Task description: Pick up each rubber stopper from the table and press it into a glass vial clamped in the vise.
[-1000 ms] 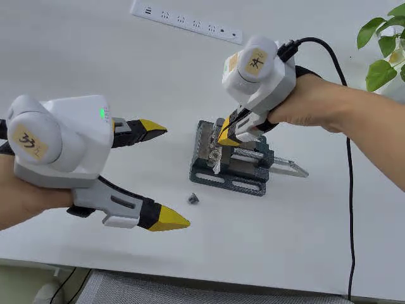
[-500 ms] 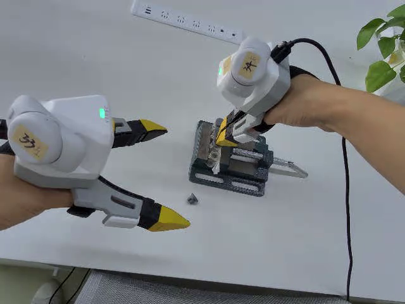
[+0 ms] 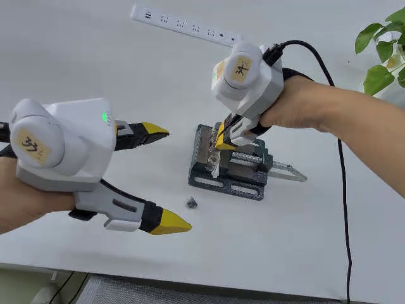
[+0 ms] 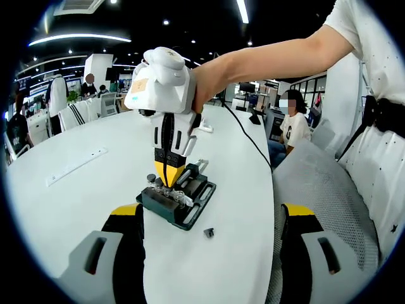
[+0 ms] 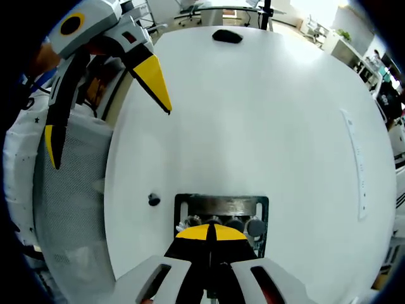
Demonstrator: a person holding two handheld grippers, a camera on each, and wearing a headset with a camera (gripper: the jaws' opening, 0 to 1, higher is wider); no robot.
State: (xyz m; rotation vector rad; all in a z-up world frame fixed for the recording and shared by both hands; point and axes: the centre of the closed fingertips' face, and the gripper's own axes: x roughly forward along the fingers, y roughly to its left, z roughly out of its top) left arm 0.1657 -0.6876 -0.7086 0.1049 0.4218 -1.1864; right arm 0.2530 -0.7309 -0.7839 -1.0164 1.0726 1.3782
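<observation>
A dark vise [image 3: 240,180] stands mid-table with small glass vials [image 5: 190,223] clamped in a row in it. My right gripper [image 3: 221,144] is shut, and its yellow tips point down onto the vials; I see nothing held between them. Its tips [image 5: 211,232] meet over the vise [image 5: 221,204], and one vial there carries a dark stopper [image 5: 255,226]. One loose dark rubber stopper [image 3: 192,202] lies on the table in front of the vise. My left gripper [image 3: 164,176] hangs open at the left, apart from the stopper [image 4: 208,233] and the vise [image 4: 190,209].
A white power strip [image 3: 186,24] lies at the back of the table. A black cable [image 3: 345,190] runs along the right side, and a green plant [image 3: 381,47] stands at the far right. The table's front edge is near the left gripper. People sit in the background [image 4: 292,123].
My right gripper has shifted slightly left and down over the vise, still shut. The left gripper and the loose stopper have hardly moved.
</observation>
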